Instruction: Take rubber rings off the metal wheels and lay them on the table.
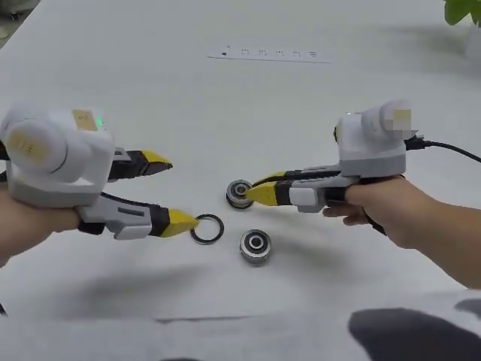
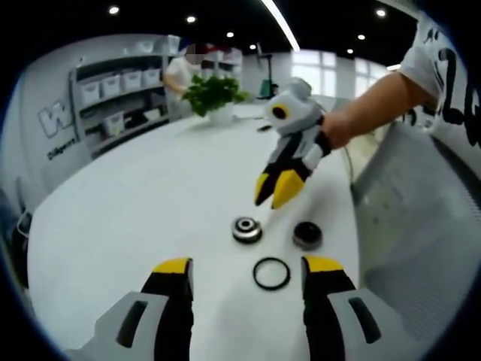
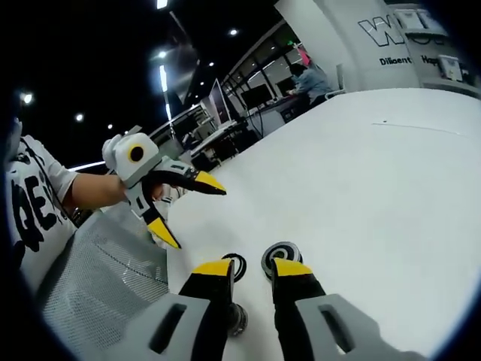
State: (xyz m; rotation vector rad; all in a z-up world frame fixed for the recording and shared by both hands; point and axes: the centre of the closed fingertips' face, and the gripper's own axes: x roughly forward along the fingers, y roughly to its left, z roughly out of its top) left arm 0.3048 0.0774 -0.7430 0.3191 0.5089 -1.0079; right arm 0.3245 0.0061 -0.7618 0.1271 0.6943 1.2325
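Note:
Two metal wheels lie on the white table (image 1: pixel 225 113): one (image 1: pixel 239 193) right at the tips of my right gripper (image 1: pixel 261 188), the other (image 1: pixel 255 246) nearer to me. A loose black rubber ring (image 1: pixel 207 229) lies flat beside the lower fingertip of my left gripper (image 1: pixel 169 189), which is wide open and holds nothing. In the left gripper view the ring (image 2: pixel 271 273) lies between the jaws, with both wheels (image 2: pixel 246 229) (image 2: pixel 307 235) beyond it. The right gripper's jaws stand a narrow gap apart, with the wheel (image 3: pixel 282 254) just past them and the ring (image 3: pixel 234 265) to its left.
A white power strip (image 1: pixel 267 54) lies at the far middle of the table. A green plant (image 1: pixel 462 9) stands at the far right corner. The right gripper's black cable (image 1: pixel 451 150) trails off to the right. A grey cloth (image 1: pixel 413 331) covers the near edge.

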